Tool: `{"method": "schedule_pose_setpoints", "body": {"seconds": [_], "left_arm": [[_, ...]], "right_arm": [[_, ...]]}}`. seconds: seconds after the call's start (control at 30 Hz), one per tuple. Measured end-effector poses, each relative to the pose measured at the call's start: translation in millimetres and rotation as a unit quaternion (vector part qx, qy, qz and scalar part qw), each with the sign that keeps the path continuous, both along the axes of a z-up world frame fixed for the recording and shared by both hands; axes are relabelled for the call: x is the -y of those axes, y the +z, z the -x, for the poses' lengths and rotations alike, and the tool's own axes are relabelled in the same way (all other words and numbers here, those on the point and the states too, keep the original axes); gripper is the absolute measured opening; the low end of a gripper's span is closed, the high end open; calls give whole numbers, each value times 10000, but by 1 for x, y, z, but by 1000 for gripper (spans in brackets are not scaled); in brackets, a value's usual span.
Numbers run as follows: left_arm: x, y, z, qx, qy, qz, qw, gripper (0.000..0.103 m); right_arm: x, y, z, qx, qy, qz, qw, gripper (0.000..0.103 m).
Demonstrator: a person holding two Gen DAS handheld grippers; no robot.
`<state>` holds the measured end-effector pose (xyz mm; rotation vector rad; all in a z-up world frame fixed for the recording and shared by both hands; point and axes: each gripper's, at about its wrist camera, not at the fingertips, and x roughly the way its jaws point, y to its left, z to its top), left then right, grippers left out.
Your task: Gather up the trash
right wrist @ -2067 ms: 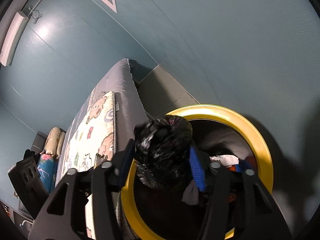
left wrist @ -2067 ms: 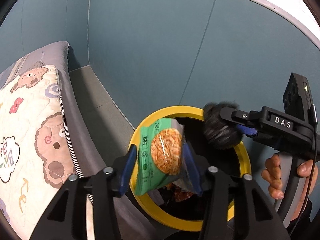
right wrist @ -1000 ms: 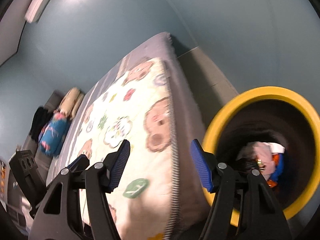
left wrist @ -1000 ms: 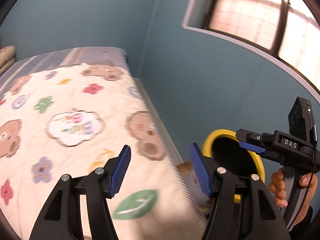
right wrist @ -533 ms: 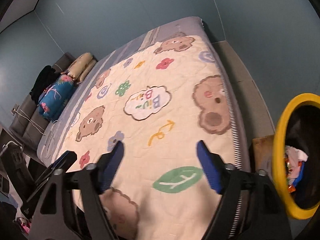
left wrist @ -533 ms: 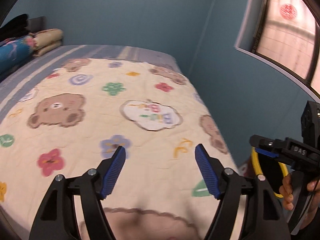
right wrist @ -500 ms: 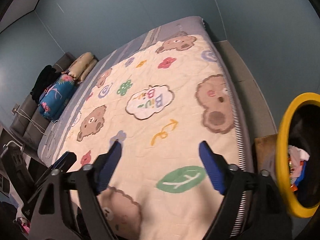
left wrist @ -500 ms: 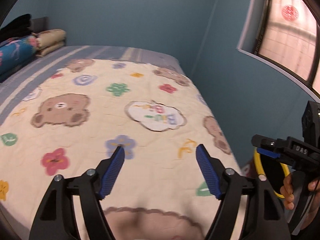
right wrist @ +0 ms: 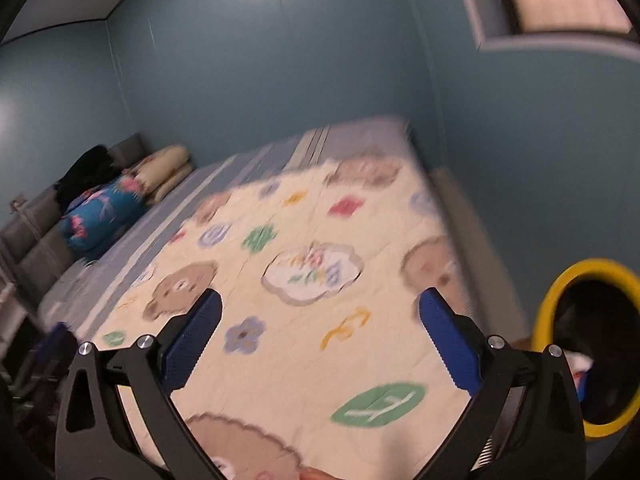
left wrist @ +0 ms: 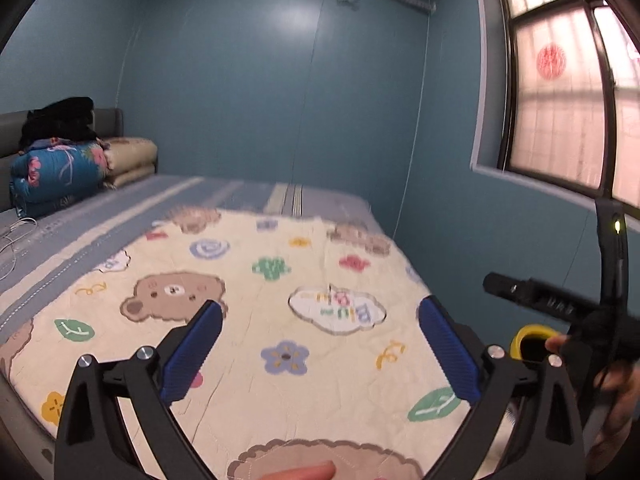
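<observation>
A yellow-rimmed trash bin (right wrist: 560,280) stands on the floor at the right side of the bed; its rim also shows in the left wrist view (left wrist: 532,332). Some trash shows inside it at the lower left of its opening. My left gripper (left wrist: 320,352) is open and empty above the bed. My right gripper (right wrist: 318,348) is open and empty above the bed, left of the bin. The right gripper's body also shows at the right of the left wrist view (left wrist: 560,304). No loose trash shows on the bed.
A cream quilt with bears and flowers (left wrist: 280,300) covers a grey-blue bed. Folded bedding and a blue floral bundle (left wrist: 60,172) lie at the headboard. Blue walls surround the bed, with a window (left wrist: 568,80) on the right.
Both grippers let go of their trash over the bin, opened, and swung up and left from the bin to face the bed. The view has tilted up towards the far wall.
</observation>
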<state>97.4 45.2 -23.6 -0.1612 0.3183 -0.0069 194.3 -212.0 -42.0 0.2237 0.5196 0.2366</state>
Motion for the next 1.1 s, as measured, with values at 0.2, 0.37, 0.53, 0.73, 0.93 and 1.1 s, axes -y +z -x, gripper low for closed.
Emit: {"method": "schedule_pose_setpoints", "body": {"seconds": [0.2,0.37,0.53,0.73,0.93,1.1], "left_arm": [[-2,0,29,282,41,409,9988,95],[2,-5,38,367,104,249,9990,95],[5,-6,40,410,109,137,9990,95],[7,-8,40,392,93,120,9991,95],[6,-10,37,312,78,96,9994,95],[8,-11,38,315,77,80,9994,95]], "right_arm": [[0,6,43,865,-413,269,9950,95],[-1,3,66,1188,-625,413,9901,95],[0,5,79,1505,-790,476,9843,95],[3,1,78,1486,-795,462,9846,95],[0,-5,74,1361,-721,474,9869,95],[-1,-6,73,1344,-704,475,9873,95]]}}
